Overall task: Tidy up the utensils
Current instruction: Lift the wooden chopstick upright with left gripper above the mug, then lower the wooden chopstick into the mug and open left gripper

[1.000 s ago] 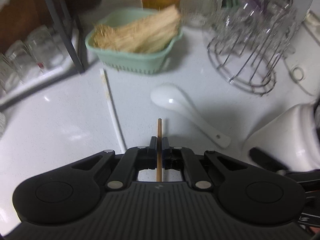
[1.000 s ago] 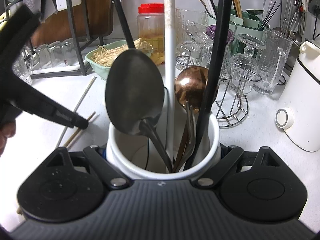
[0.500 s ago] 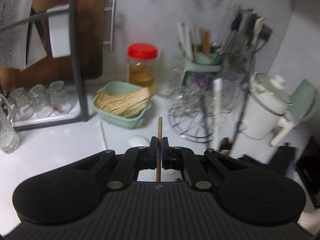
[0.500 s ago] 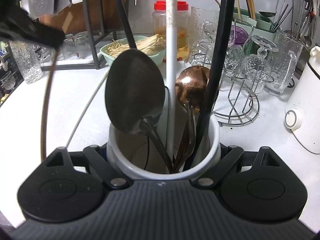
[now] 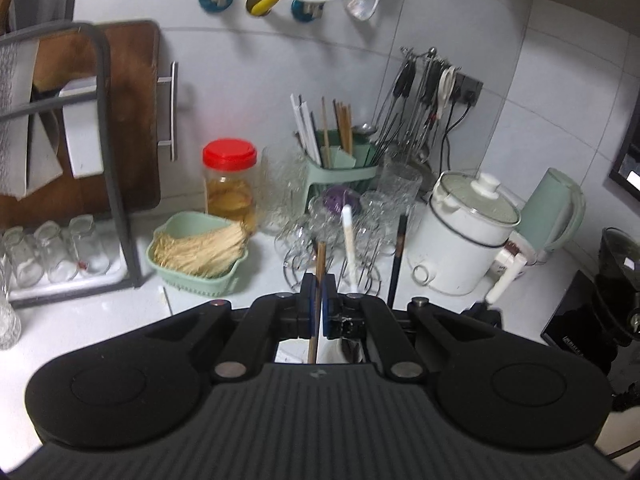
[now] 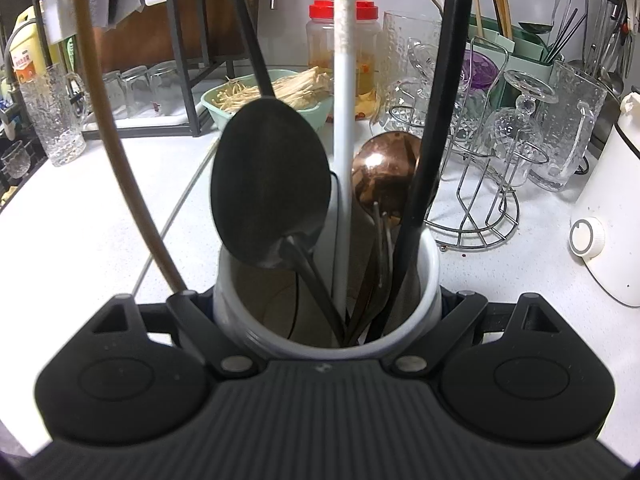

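Observation:
My left gripper [image 5: 319, 296] is shut on a brown wooden chopstick [image 5: 320, 264] and holds it upright, high above the counter. In the right wrist view that chopstick [image 6: 120, 160] hangs at the left, its lower end just outside the left rim of the white utensil holder [image 6: 228, 280]. My right gripper [image 6: 326, 300] grips the holder from both sides. Inside stand a black spoon [image 6: 272, 184], a copper spoon [image 6: 384, 172], a white chopstick [image 6: 344, 120] and a black chopstick [image 6: 436, 120]. From the left wrist, the white chopstick [image 5: 347, 232] and black chopstick [image 5: 400, 248] rise just beyond my fingers.
A green basket of thin sticks [image 6: 276, 92] and a red-lidded jar [image 5: 230, 184] stand at the back. Right of the holder are a wire glass rack [image 6: 480, 184] and a white cooker [image 5: 464, 240]. A dish rack with glasses [image 5: 60, 256] is at the left. Another white chopstick [image 6: 176, 216] lies on the counter.
The left gripper has risen from the counter with the brown chopstick and tipped up towards the wall. The chopstick has swung in beside the holder. The right gripper and holder have stayed put.

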Demonstrator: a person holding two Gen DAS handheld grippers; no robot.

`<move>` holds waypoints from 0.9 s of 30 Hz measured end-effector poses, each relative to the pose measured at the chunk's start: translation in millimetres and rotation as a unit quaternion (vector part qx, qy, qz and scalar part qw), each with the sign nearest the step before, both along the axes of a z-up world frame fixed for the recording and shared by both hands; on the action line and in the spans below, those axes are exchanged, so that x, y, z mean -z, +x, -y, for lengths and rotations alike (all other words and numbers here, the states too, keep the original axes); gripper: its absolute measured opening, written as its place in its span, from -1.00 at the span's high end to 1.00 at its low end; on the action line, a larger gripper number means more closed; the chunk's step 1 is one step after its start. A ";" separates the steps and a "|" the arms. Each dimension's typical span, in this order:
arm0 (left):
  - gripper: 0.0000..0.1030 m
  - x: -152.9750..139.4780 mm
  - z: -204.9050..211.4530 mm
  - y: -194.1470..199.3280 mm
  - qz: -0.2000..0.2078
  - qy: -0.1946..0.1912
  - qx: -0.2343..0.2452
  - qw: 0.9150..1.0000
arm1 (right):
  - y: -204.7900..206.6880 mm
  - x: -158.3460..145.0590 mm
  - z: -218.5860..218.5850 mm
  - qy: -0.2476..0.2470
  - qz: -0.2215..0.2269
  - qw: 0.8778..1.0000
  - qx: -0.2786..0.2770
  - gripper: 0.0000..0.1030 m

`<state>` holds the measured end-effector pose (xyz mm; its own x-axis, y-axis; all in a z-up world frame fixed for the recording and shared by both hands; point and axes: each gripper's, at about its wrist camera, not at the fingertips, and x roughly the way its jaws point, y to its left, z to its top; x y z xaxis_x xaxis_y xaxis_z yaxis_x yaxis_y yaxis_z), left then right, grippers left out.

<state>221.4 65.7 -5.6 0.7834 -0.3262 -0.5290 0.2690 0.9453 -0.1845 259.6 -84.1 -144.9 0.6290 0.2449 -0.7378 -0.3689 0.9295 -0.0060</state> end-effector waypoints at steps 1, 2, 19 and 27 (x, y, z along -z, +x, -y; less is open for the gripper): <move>0.94 -5.0 0.2 -0.4 0.005 0.000 0.002 1.000 | -0.2 -0.1 0.0 0.000 0.000 1.000 0.001 -0.78; 0.94 -11.4 0.0 -0.2 0.008 0.000 0.004 1.000 | -0.4 -0.2 -0.1 0.000 0.000 1.000 0.002 -0.78; 0.94 -89.1 7.3 2.4 0.063 -0.015 0.045 0.997 | -1.3 0.4 -2.3 -0.001 0.005 1.000 0.015 -0.78; 0.94 -82.1 19.5 10.6 0.043 -0.016 0.067 0.997 | -1.6 0.3 -2.4 -0.001 0.005 1.000 0.017 -0.78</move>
<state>232.1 46.1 76.5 0.7736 -0.4465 -0.4496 0.4083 0.8939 -0.1853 257.9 -81.7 -145.2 0.6446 0.2225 -0.7314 -0.3373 0.9413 -0.0110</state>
